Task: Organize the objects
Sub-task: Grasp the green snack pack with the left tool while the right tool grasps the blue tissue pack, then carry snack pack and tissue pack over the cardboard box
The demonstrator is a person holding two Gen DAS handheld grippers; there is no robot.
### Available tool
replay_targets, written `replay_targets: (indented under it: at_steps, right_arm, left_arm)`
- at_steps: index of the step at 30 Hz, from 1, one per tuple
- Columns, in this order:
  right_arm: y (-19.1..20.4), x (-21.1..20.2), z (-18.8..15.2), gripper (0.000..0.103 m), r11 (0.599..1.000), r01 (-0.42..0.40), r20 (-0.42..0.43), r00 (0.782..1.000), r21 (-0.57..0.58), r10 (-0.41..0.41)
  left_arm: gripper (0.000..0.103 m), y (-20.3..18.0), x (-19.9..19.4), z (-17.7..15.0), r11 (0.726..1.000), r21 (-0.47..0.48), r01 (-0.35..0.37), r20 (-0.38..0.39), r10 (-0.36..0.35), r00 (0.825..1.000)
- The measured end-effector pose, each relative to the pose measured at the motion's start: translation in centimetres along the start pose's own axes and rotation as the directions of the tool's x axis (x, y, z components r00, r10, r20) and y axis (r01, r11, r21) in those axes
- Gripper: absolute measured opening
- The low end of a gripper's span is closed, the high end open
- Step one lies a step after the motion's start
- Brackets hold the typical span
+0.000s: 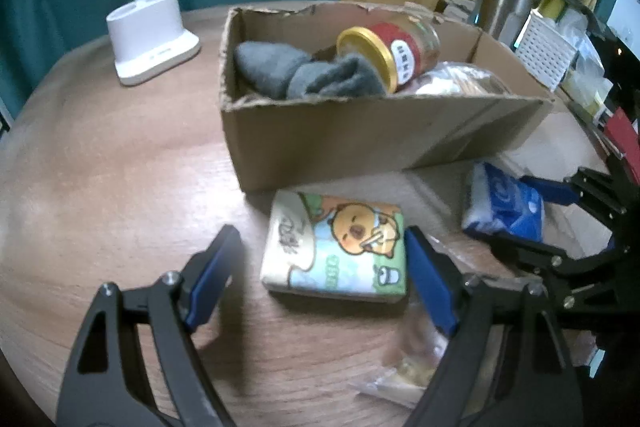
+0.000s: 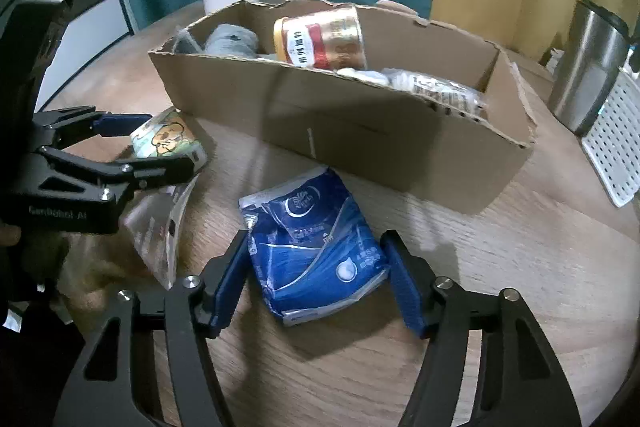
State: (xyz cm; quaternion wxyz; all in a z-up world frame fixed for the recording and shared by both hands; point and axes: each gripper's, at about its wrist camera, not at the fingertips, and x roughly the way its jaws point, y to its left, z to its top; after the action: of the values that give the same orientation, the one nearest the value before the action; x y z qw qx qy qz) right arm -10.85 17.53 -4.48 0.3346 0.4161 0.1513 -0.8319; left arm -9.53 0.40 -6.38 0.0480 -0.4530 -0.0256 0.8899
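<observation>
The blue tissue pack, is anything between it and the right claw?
No. The blue tissue pack lies on the table between the right claw fingers, nothing in the gap. To reach the cardboard box, it must go over the near wall.

Things on the round table, counted

One cardboard box [image 1: 360, 143], one jar [image 1: 388, 51], two tissue packs [image 1: 340, 247] [image 2: 316, 247], one grey sock [image 1: 304, 75], one steel cup [image 2: 588, 67], two grippers [image 1: 320, 283] [image 2: 316, 279].
</observation>
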Motion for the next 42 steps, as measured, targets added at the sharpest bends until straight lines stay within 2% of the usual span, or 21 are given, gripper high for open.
replay_targets:
  at_steps: [3, 4, 6, 17, 29, 42]
  right_arm:
    - [-0.4, -0.4, -0.3, 0.067, 1.000, 0.004, 0.003, 1.000, 0.011, -0.004]
    - [-0.5, -0.5, -0.5, 0.066, 1.000, 0.006, 0.004, 1.000, 0.014, -0.006]
    - [-0.8, -0.9, -0.7, 0.066, 1.000, 0.010, 0.008, 1.000, 0.020, -0.011]
    - [-2.1, -3.9, -1.2, 0.066, 0.999, 0.023, 0.052, 0.998, 0.048, -0.026]
    - [-3.7, -7.0, -0.5, 0.066, 0.997, 0.045, 0.119, 0.991, 0.061, -0.052]
    - [-5.9, -8.7, 1.6, 0.066, 0.998, 0.049, 0.182, 0.982, 0.034, -0.054]
  left_arm:
    - [0.080, -0.2, -0.2, -0.2, 1.000, 0.009, 0.009, 0.010, -0.009, 1.000]
    - [0.070, -0.2, -0.3, -0.3, 1.000, 0.015, 0.020, 0.013, -0.020, 1.000]
    - [0.066, -0.2, -0.5, -0.4, 0.999, 0.014, 0.041, 0.012, -0.041, 0.999]
    - [0.065, -1.2, -3.3, -0.4, 0.998, 0.022, 0.055, 0.072, -0.056, 0.996]
    - [0.065, -3.2, -6.5, 1.3, 0.996, 0.055, 0.066, 0.146, -0.074, 0.987]
    - [0.065, -6.0, -6.9, 3.5, 0.994, 0.076, 0.075, 0.170, -0.087, 0.982]
